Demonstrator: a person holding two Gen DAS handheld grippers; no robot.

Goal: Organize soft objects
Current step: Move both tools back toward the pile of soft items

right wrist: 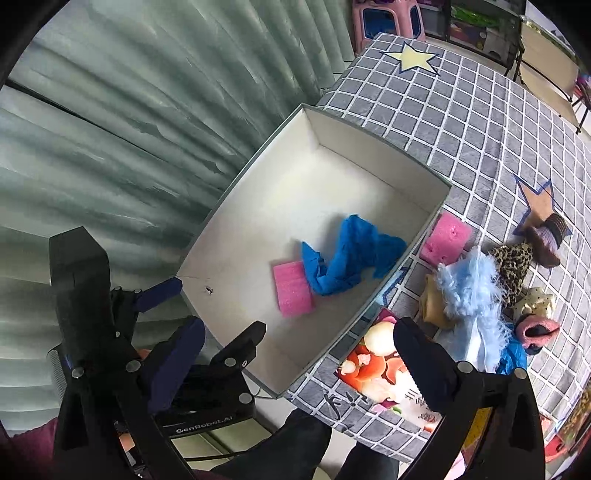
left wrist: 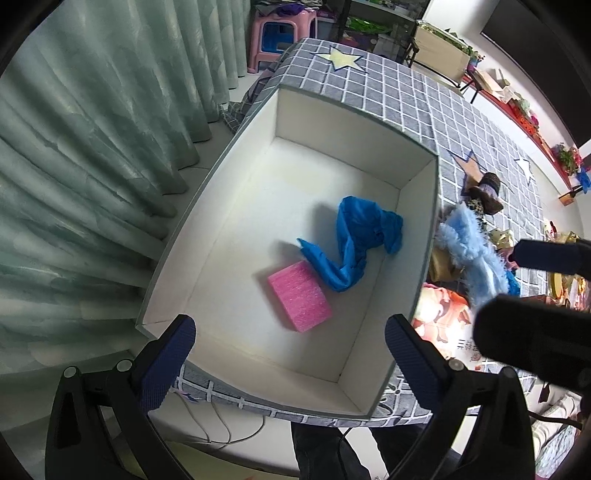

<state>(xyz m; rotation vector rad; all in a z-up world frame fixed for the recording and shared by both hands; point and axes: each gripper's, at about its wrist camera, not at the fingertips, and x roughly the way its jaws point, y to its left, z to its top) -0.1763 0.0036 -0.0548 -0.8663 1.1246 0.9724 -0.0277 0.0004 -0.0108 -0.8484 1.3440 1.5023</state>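
Note:
A white open box [left wrist: 424, 206] [right wrist: 424, 229] stands on the grey checked tablecloth. Inside lie a pink sponge [left wrist: 299, 295] [right wrist: 293, 288] and a crumpled blue cloth [left wrist: 354, 243] [right wrist: 351, 258]. My left gripper [left wrist: 290, 354] is open and empty above the box's near edge; it also shows in the right wrist view [right wrist: 214, 306]. My right gripper [right wrist: 299, 354] is open and empty over the box's near corner. Right of the box lie a second pink sponge [right wrist: 447, 240], a fluffy light-blue piece [left wrist: 476, 254] [right wrist: 472, 295], a leopard-print piece [right wrist: 513, 266] and other small soft items.
A printed fruit-picture bag [right wrist: 384, 373] lies on the cloth [right wrist: 461, 122] near the box's right corner. Green curtains [left wrist: 85, 166] hang at the left. A pink stool [left wrist: 280, 33] and shelves stand beyond the table. A white cable [left wrist: 221, 432] hangs at the table's near edge.

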